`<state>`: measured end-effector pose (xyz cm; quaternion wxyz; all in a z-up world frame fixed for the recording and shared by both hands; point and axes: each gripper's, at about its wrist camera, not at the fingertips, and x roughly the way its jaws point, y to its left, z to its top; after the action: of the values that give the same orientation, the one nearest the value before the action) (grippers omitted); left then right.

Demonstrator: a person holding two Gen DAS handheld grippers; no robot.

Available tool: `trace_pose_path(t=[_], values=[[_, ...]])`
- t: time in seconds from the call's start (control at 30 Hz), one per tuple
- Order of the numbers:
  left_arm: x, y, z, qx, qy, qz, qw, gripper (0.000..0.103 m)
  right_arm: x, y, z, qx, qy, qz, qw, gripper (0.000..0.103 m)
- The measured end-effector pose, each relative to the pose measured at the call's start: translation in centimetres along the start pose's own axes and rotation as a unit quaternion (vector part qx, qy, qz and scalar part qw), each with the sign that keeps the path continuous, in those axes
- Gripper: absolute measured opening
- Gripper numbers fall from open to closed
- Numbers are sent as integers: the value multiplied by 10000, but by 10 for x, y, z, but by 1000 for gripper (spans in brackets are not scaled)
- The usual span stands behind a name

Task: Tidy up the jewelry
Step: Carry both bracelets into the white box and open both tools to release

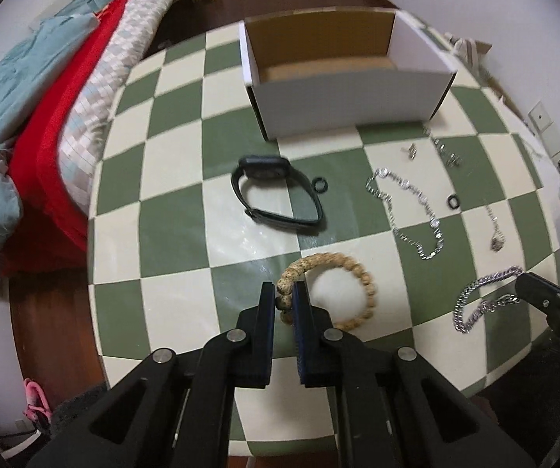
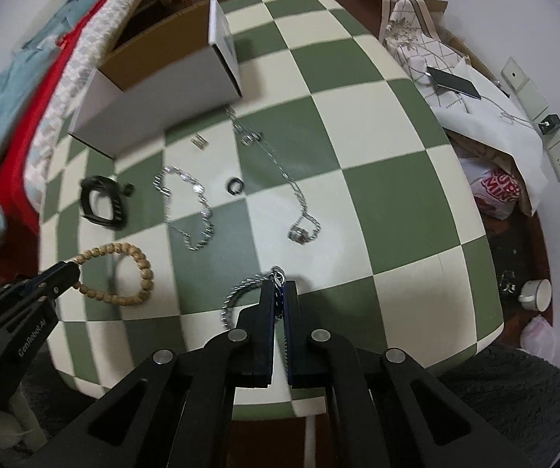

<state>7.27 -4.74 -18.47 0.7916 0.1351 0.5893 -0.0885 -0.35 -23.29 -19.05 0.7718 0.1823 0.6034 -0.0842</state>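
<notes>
Gripping at the near edge of the checkered table [image 1: 186,234], we have our left tool [image 1: 283,292] clamped on the wooden bead bracelet [image 1: 358,273], whose loop lies on the cloth toward 1 o'clock of the tips. Our right tool [image 2: 280,292] is pinched on one end of the heavy silver chain bracelet [image 2: 237,292], which curls away toward 9 o'clock.

Farther out in the left view, at 12 o'clock, lies the black smartwatch [image 1: 276,191] with a small black ring [image 1: 320,185] just beside its strap. At 1 o'clock sprawls a silver link necklace [image 1: 408,210], and beyond it a second dark ring [image 1: 453,201], a thin pendant chain [image 1: 494,230] and a small clasp piece [image 1: 410,151].

Farthest, at 12 o'clock, stands the open white box [image 1: 342,97], with nothing between it and the watch. A bed [image 1: 45,117] with red and blue covers flanks the table at 10 o'clock.
</notes>
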Motion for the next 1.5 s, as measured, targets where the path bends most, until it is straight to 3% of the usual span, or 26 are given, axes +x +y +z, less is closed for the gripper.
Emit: trace_pose_path(t=[0.43, 0.7, 0.83, 0.97, 1.17, 1.37, 1.5], values=[[-62, 8, 45, -162, -775, -251, 9965, 6, -58, 39, 30, -500, -552, 109, 9972, 4], [-96, 16, 107, -316, -1298, -419, 9902, 6, -102, 72, 96, -877, -1215, 313, 9882, 4], [-98, 20, 148, -320, -1402, -506, 9883, 6, -103, 87, 139, -916, -1373, 362, 9856, 4], [-84, 23, 182, -317, -1249, -717, 9891, 6, -83, 94, 177, -806, -1113, 511, 9892, 4], [-35, 31, 221, -502, -685, -1191, 9892, 6, -35, 96, 219, -619, -550, 698, 9941, 4], [5, 37, 237, -657, -142, -1595, 9849, 6, 3, 105, 241, -621, -170, 744, 9951, 4], [10, 41, 242, -732, -62, -1805, 9808, 7, 15, 110, 251, -581, 42, 959, 9937, 4]])
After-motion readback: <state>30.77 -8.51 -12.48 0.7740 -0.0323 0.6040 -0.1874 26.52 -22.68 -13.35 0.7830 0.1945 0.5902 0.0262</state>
